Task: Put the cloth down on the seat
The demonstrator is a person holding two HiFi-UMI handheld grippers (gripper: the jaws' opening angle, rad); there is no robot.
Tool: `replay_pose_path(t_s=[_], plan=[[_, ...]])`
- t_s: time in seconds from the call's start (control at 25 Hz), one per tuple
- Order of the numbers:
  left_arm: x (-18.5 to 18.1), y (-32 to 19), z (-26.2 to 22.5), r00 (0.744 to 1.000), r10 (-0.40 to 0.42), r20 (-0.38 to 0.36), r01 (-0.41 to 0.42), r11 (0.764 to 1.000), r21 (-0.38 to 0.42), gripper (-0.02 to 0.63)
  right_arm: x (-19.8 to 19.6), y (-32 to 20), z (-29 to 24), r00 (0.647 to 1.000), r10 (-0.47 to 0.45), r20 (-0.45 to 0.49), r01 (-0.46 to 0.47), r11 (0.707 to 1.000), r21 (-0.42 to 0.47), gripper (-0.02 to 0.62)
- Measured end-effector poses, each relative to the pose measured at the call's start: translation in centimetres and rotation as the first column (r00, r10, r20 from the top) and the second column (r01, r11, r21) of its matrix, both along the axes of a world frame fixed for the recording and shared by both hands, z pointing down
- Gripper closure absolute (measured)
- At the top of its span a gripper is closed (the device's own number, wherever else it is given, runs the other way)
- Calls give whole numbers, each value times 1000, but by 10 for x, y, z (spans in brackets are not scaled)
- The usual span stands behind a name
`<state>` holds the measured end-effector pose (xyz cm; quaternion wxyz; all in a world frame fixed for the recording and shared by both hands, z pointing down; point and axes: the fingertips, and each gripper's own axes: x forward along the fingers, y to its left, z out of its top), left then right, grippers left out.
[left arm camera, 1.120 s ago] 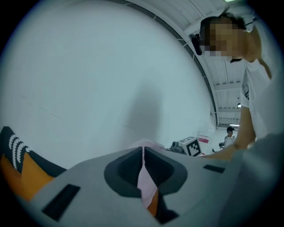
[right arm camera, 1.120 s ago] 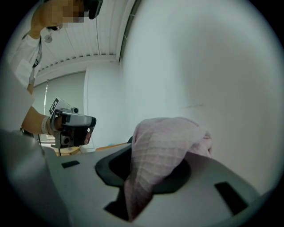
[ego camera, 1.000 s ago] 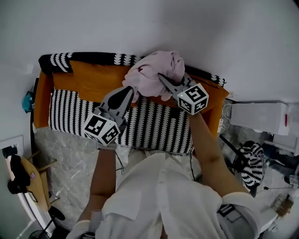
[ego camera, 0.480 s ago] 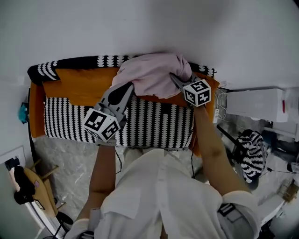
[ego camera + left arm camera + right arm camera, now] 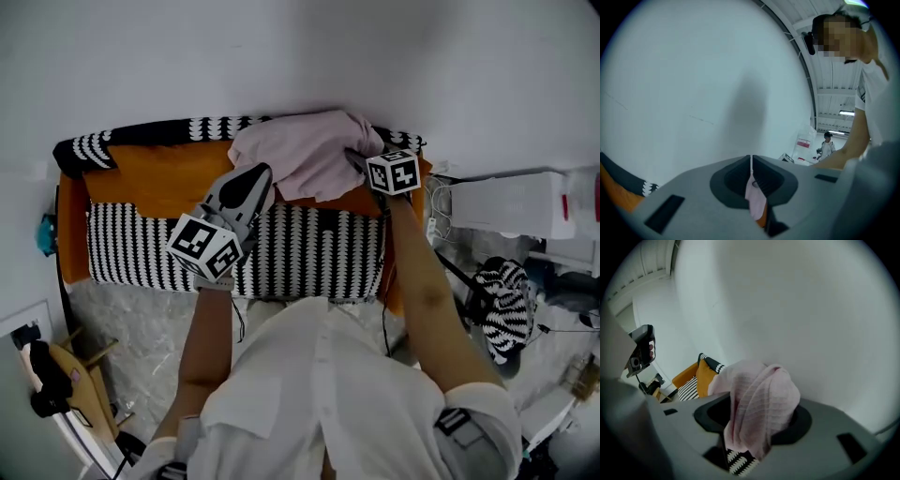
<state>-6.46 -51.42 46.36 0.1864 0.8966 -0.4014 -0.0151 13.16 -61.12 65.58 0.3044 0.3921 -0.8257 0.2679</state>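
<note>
one pink cloth, two grippers on it at the back of the seat

there is one cloth (image 5: 309, 159), pale pink and bunched. it lies over the top of the backrest toward the right end of the one orange seat (image 5: 169, 178), and its lower edge hangs down over the orange back cushion. one black-and-white striped cover (image 5: 309, 248) lies on the sitting part below it, apart from the cloth's bulk.

two hand-held grippers are at the cloth, one at each side, each with one marker cube. the left gripper (image 5: 262, 173) meets the cloth's left edge. in the left gripper view its jaws stand together with a thin fold of pink cloth pinched between them, hanging down out of the gap. the right gripper (image 5: 354, 155) is at the cloth's right end, by the seat's right arm. in the right gripper view its jaws are wide apart and opening, and a thick fold of the cloth lies draped loosely in the gap between them.

a second striped bundle (image 5: 506, 309) lies on the floor to the right of the seat.
</note>
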Motion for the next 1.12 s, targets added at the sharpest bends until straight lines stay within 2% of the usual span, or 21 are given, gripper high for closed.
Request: replay_pose_path(t_s=[0.16, 0.4, 0.48, 0.56, 0.76, 0.96, 1.12], plan=[[0, 0, -4, 1000, 1, -5, -1, 1000, 8, 580, 10, 3, -2, 998, -2, -66, 1, 1000, -16, 323], [-1, 0, -9, 1000, 11, -5, -11, 1000, 19, 580, 21, 12, -13, 994, -18, -110, 14, 999, -33, 277], [-2, 1, -12, 1000, 11, -8, -11, 1000, 23, 580, 27, 13, -22, 991, -15, -129, 13, 1000, -11, 248], [-2, 3, -14, 1000, 11, -11, -11, 1000, 28, 580, 33, 13, -38, 992, 7, -127, -1, 999, 42, 247], [-8, 11, -23, 1000, 9, -19, -8, 999, 41, 580, 28, 22, -97, 998, 56, -21, -50, 976, 211, 252], [-13, 25, -36, 1000, 8, -27, -6, 998, 63, 580, 7, 55, -160, 992, 49, 114, -91, 910, 405, 353], [-13, 41, -50, 999, 9, -33, -6, 996, 87, 580, -6, 93, -197, 974, 19, 224, -126, 872, 472, 379]])
